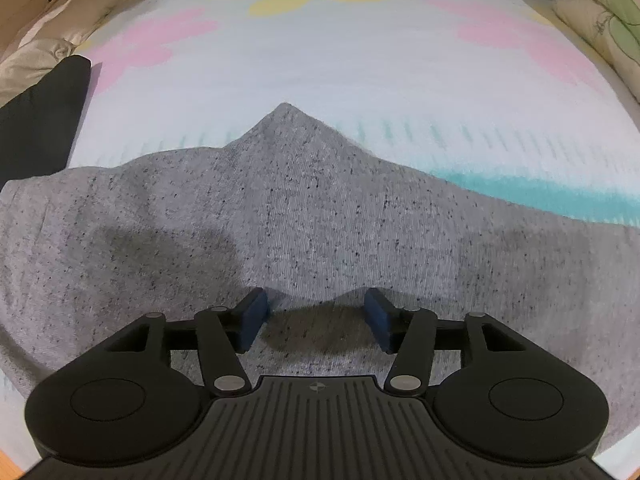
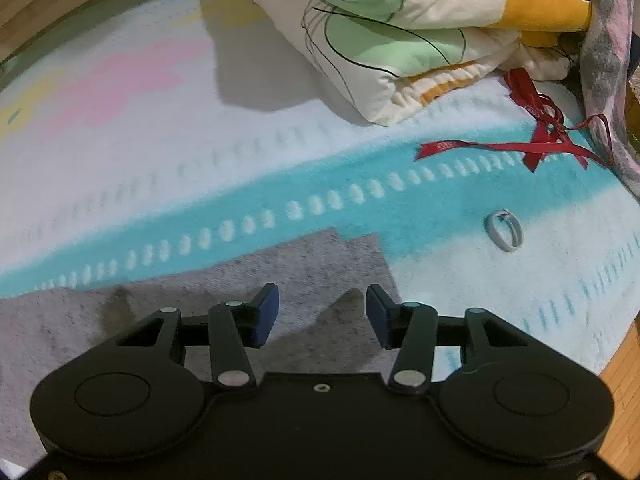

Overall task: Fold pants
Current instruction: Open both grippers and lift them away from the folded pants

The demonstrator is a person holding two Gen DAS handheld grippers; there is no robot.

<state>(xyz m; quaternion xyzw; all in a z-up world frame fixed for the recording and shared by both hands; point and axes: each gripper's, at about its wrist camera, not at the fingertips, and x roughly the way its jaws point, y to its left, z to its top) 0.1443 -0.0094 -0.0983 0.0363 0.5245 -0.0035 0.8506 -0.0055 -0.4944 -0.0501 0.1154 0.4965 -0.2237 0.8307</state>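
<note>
Grey speckled pants (image 1: 304, 216) lie spread on a white blanket (image 1: 360, 60) with pastel flowers and a teal stripe. In the left wrist view the cloth rises to a pointed fold at the middle. My left gripper (image 1: 316, 316) hovers just over the grey fabric, jaws apart, nothing between the blue pads (image 1: 254, 320). In the right wrist view the end of the pants (image 2: 312, 272) shows two layered square corners on the teal stripe. My right gripper (image 2: 322, 314) stands above that end, jaws apart and empty.
A folded cream, green and orange quilt (image 2: 384, 40) sits at the back right. A red ribbon (image 2: 532, 140) and a small grey ring (image 2: 505, 231) lie on the blanket. A black cloth (image 1: 40, 120) lies at the left. A wooden floor edge (image 2: 624, 380) shows at the right.
</note>
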